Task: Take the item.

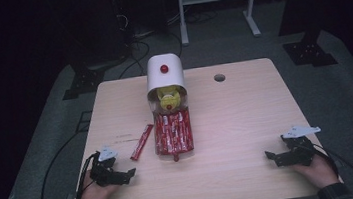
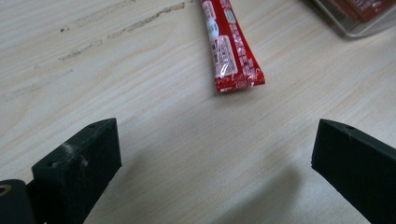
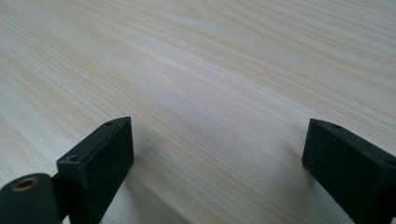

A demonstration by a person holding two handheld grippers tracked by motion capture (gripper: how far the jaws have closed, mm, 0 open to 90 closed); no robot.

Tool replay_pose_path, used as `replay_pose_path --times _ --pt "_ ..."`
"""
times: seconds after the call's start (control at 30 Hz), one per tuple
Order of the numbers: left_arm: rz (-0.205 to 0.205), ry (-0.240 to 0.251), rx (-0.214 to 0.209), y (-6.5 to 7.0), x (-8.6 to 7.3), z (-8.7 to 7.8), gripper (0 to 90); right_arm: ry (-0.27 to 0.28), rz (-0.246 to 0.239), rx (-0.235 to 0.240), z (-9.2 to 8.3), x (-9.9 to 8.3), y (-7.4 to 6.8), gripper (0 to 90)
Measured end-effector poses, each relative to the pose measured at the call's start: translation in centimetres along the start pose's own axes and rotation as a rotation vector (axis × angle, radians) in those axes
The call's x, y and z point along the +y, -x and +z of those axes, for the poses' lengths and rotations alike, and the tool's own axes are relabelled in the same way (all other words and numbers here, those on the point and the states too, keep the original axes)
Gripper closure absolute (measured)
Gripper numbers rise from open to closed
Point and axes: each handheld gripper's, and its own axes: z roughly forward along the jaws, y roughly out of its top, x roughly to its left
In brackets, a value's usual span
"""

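A loose red stick packet [image 1: 142, 141] lies on the wooden table [image 1: 246, 106], left of a clear tray [image 1: 173, 132] packed with several more red packets. Behind the tray lies a white dispenser [image 1: 164, 73] with a red knob, yellow items in its clear front. My left gripper [image 1: 126, 174] rests near the front left edge, open and empty; in the left gripper view the packet's end [image 2: 233, 70] lies just beyond the jaws. My right gripper [image 1: 271, 156] rests at the front right, open over bare wood [image 3: 210, 93].
A round cable hole [image 1: 219, 78] sits in the table's far right part. Cables [image 1: 56, 163] trail off the left side to the floor. A white metal stand [image 1: 216, 4] is on the floor beyond the table.
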Motion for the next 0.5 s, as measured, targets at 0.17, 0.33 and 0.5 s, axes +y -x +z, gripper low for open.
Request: replay_pose_path --times 0.17,0.33,0.5 --pt "0.013 -0.010 0.005 -0.06 -0.32 0.47 0.0 0.000 0.000 0.000 -0.01 0.00 0.00 7.8" --pt "0.022 0.036 0.002 -0.14 -0.82 0.50 0.0 0.000 -0.001 0.000 -0.01 -0.01 0.00 7.8" --pt "0.025 0.059 -0.003 -0.16 -1.00 0.59 0.0 0.000 -0.001 0.000 -0.01 -0.01 0.00 7.8"
